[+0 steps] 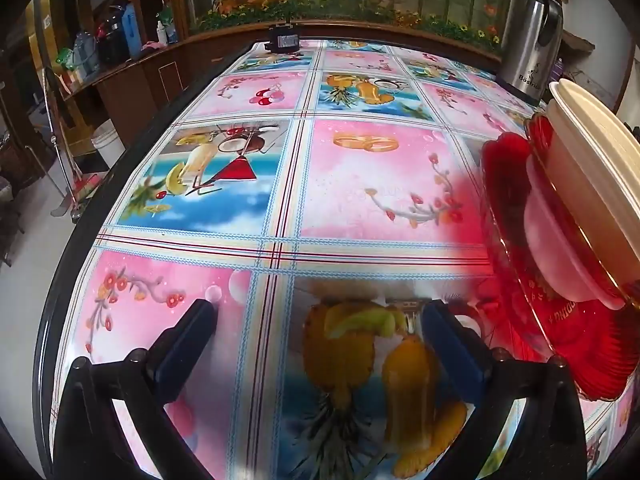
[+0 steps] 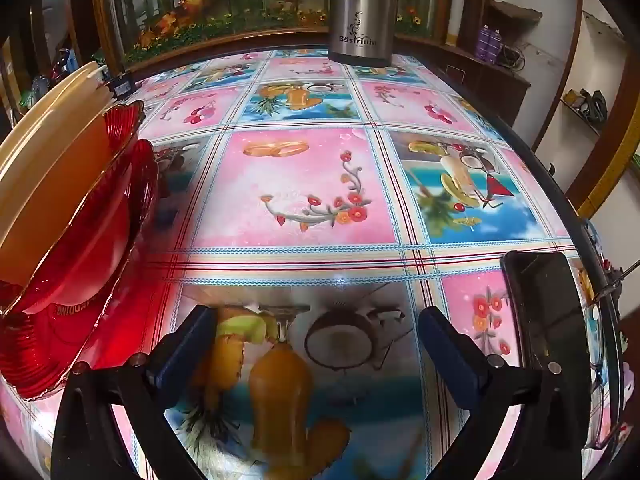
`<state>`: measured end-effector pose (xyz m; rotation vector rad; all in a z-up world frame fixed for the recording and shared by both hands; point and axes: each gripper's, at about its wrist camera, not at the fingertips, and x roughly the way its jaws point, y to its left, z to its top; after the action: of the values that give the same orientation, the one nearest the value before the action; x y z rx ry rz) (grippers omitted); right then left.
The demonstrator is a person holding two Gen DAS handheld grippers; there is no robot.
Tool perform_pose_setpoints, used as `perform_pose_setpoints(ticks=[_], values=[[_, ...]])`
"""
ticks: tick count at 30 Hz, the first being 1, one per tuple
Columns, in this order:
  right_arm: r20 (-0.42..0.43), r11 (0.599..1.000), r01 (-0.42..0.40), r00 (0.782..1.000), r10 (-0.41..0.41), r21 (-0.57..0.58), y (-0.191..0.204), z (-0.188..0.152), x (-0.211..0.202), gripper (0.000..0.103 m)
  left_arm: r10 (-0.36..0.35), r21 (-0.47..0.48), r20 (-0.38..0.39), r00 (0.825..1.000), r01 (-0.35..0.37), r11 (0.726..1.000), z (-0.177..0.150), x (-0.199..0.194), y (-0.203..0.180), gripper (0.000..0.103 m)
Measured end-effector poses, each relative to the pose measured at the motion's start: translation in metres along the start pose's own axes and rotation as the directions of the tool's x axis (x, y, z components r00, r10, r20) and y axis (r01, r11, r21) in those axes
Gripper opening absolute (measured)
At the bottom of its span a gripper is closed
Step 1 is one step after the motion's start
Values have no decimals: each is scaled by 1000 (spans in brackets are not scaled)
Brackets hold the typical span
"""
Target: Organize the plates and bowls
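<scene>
- The left gripper hangs over the table with its jaws spread wide; nothing sits between the dark blue pads, only the printed pineapple on the cloth below.
- The right gripper is likewise wide open and empty, tilted down toward the same table.
- The dishes stand as one stack between the two grippers: at the right edge of the left wrist view and the left edge of the right wrist view.
- At the bottom of the stack lies a red translucent plate with a ribbed, scalloped rim, resting on the tablecloth and throwing a red glow onto it.
- In the plate sits a red glass bowl with a fluted rim, and inside that a cream plastic bowl, whose rim rises above the red one.
- The left gripper's right-hand finger is just beside the plate's rim; whether it touches, I cannot tell.
- The tablecloth is glossy, with pink floral squares and blue fruit-and-cocktail squares.
- A steel thermos jug stands at the far side of the table.
- A black phone lies flat just beside the right gripper, near the table's edge, with eyeglasses beyond it at the rim.
- A small black device sits at the far edge of the table.
</scene>
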<state>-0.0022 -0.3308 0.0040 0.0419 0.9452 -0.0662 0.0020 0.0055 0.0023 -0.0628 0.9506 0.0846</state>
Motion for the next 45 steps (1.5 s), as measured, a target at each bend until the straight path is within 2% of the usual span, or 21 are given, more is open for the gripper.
perform_pose_setpoints(ticks=[38, 45], values=[[-2, 1000, -3, 1000, 3, 3, -1, 1, 1, 102, 16, -13, 3, 1000, -16, 1000, 1, 3, -1, 103], [-2, 1000, -2, 1000, 2, 2, -1, 1, 2, 102, 82, -103, -1, 997, -81, 991, 1, 2, 17, 103]])
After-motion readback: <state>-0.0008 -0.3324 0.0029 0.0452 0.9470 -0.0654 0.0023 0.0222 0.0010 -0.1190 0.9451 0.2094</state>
